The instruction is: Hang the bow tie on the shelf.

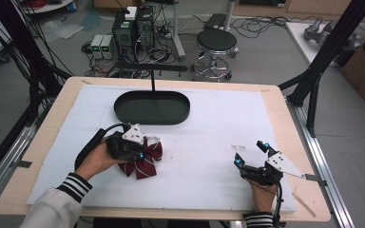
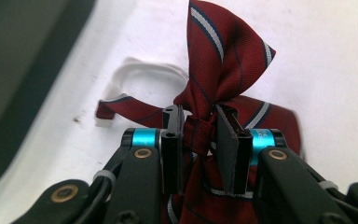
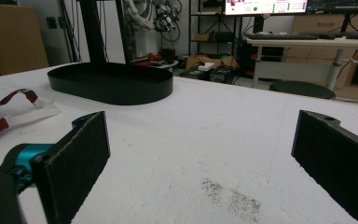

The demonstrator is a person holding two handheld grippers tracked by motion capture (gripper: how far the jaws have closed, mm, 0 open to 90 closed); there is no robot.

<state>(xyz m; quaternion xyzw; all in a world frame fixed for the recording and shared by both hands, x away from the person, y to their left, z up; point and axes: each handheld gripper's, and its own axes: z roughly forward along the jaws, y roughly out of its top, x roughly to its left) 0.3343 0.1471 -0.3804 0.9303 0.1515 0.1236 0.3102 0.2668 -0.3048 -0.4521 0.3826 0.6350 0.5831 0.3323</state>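
From above, your left gripper (image 1: 140, 153) sits on the striped bow tie (image 1: 145, 161) below the black tray (image 1: 152, 107); your left gripper view shows its jaws clamped on the knot (image 2: 198, 133); your right gripper (image 3: 200, 154) view shows jaws wide apart over bare tabletop (image 3: 223, 121).

The bow tie (image 2: 223, 56) at the centre of the left gripper view is dark red with white and navy stripes; its strap (image 2: 140, 77), left of centre, is white. The tray (image 1: 152, 107), upper centre of the high view, is black. The mat (image 1: 209, 142) is white, the table (image 1: 285, 114) pale wood. The sleeve (image 1: 62, 199), lower left, is off-white with a black-and-white striped cuff.
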